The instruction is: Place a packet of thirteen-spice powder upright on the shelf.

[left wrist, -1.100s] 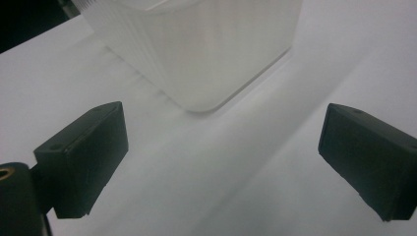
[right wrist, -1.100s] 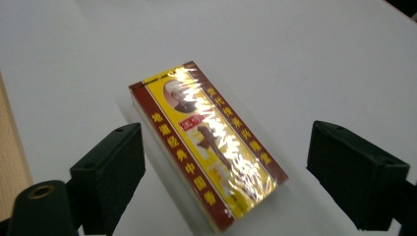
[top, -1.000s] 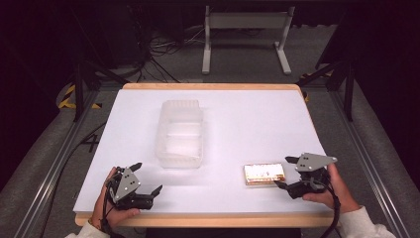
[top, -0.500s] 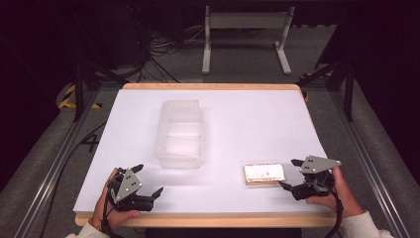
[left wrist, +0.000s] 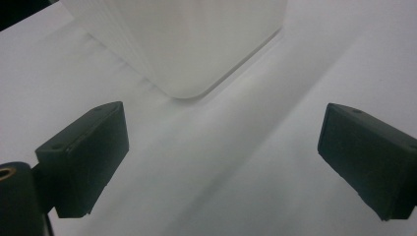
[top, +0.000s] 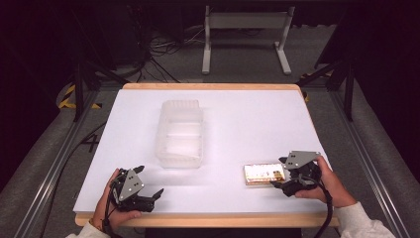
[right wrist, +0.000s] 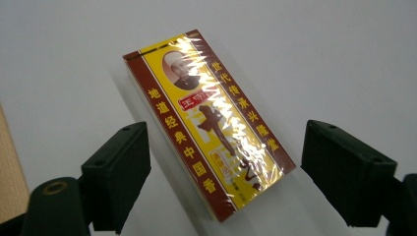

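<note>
A flat yellow-and-maroon box [right wrist: 209, 125], wrapped in glossy film and printed with Chinese characters (and a small portrait), lies on the white table [top: 247, 119] near its right front edge. The right gripper [top: 287, 179] has been closing, its jaws flanking the box without pressing it. The left gripper [top: 148, 188] stands wide and empty. There is one box and one clear plastic tray [top: 181, 134] mid-table. Grey floor and cables lie beyond.

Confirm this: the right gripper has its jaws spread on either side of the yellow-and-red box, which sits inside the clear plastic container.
Not inside. The high view shows the box lying flat on the white table, apart from the clear plastic container. The right gripper does have its jaws spread either side of it.
</note>
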`<action>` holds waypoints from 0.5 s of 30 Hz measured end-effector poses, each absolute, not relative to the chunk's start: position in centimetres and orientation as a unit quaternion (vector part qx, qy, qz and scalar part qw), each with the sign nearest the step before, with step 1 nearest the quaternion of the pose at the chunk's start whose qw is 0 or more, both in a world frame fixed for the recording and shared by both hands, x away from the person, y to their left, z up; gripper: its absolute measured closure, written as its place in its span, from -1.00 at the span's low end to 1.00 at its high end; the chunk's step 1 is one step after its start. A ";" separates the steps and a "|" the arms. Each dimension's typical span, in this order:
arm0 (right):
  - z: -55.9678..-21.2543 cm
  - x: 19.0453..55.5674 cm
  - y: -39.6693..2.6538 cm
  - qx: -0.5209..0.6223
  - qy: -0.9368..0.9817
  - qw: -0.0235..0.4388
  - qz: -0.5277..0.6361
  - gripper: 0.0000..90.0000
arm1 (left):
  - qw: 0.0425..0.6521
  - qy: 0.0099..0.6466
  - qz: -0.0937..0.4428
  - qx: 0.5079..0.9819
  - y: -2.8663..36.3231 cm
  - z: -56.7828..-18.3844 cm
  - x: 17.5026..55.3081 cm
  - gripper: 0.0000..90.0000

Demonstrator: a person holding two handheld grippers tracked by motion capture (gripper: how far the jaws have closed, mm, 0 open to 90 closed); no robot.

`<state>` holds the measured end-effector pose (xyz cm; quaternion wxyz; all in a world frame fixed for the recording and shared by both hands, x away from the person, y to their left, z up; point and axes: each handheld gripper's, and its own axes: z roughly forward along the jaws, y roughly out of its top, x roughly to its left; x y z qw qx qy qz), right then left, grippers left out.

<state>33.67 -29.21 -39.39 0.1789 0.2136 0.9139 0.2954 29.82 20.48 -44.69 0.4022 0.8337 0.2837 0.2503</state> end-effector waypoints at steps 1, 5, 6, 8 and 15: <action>-39.3 33.8 -28.9 0.207 0.918 0.170 0.293 -0.57 | 0.402 0.284 0.250 0.834 20.5 -44.7 29.8 -0.88; -39.4 34.4 -27.7 0.181 0.930 0.161 0.275 -0.57 | 0.397 0.284 0.250 0.837 20.5 -44.8 29.7 -0.88; -39.5 34.5 -27.4 0.176 0.933 0.158 0.270 -0.57 | 0.396 0.283 0.250 0.837 20.5 -44.8 29.7 -0.88; -39.6 34.6 -26.9 0.165 0.938 0.153 0.264 -0.57 | 0.395 0.285 0.249 0.837 20.5 -44.9 29.6 -0.88; -40.0 35.1 -25.4 0.139 0.950 0.130 0.246 -0.56 | 0.387 0.288 0.250 0.840 20.7 -45.0 29.3 -0.88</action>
